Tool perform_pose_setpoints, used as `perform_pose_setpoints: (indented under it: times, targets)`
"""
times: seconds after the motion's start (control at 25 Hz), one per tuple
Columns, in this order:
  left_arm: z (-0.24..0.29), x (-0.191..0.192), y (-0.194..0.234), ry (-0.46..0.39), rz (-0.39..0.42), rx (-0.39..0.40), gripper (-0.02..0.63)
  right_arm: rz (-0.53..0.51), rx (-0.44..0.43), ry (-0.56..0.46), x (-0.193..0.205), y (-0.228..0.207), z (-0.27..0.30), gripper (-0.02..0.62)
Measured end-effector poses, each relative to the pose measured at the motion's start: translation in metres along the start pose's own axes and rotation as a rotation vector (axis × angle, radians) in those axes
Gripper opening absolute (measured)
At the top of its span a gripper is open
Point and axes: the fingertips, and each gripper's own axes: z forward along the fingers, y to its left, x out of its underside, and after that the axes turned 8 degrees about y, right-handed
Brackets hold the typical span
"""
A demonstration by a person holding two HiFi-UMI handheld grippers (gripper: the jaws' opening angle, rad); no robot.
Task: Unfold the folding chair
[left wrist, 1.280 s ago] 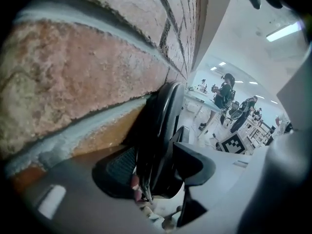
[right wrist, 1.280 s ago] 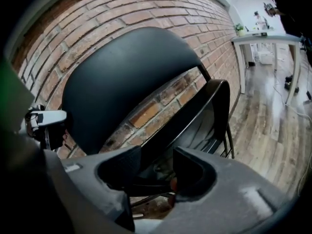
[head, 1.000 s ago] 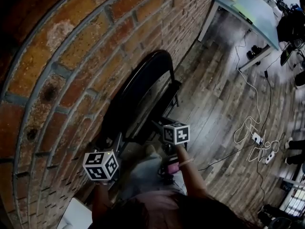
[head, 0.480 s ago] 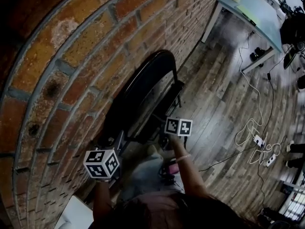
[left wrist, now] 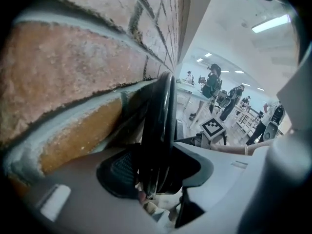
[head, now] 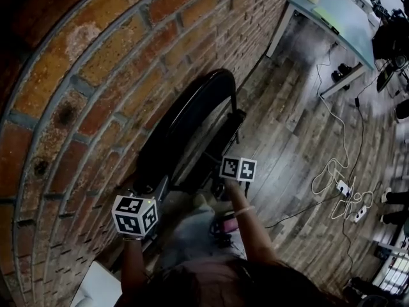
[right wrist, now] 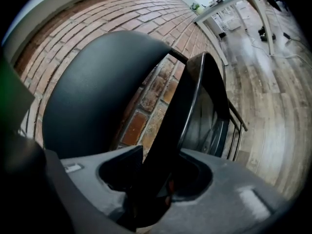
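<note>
From the head view, the folding chair (head: 185, 126) stands folded flat, leaning against the brick wall (head: 83, 75) on the wooden floor (head: 287, 133). The left gripper (head: 153, 194) reaches the chair's near edge on the wall side, and the right gripper (head: 214, 183) meets its outer edge just beside it. Well apart at the top right, a pale desk (head: 332, 11) stands by the wall, and white cables (head: 339, 171) trail over the floor

In the left gripper view, the chair's black rim (left wrist: 163, 126) runs upright between the jaws of the left gripper (left wrist: 156, 174), close along the bricks (left wrist: 73, 72). The jaws have just been closing and stand apart round the rim, with a dark gap on its right side. People (left wrist: 212, 82) stand far off in the bright room behind

In the right gripper view, the slanted black edge of the chair's seat (right wrist: 185, 111) passes between the jaws of the right gripper (right wrist: 156, 179), with the rounded backrest (right wrist: 97, 91) to its left against the bricks (right wrist: 146, 18). These jaws have also just been closing, they lie either side of the edge, and dark space shows beside it, so no firm clamp is seen
</note>
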Motion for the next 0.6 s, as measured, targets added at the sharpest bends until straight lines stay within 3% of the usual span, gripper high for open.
perform_pose_setpoints:
  times: [0.28, 0.6]
  targets:
    - [0.002, 0.003, -0.013, 0.044, 0.071, 0.002, 0.164, 0.007, -0.003, -0.004, 0.002, -0.006, -0.009, 0.169]
    - [0.003, 0.009, -0.027, 0.061, 0.077, -0.040, 0.158, 0.006, -0.018, 0.035, 0.011, -0.015, -0.024, 0.169]
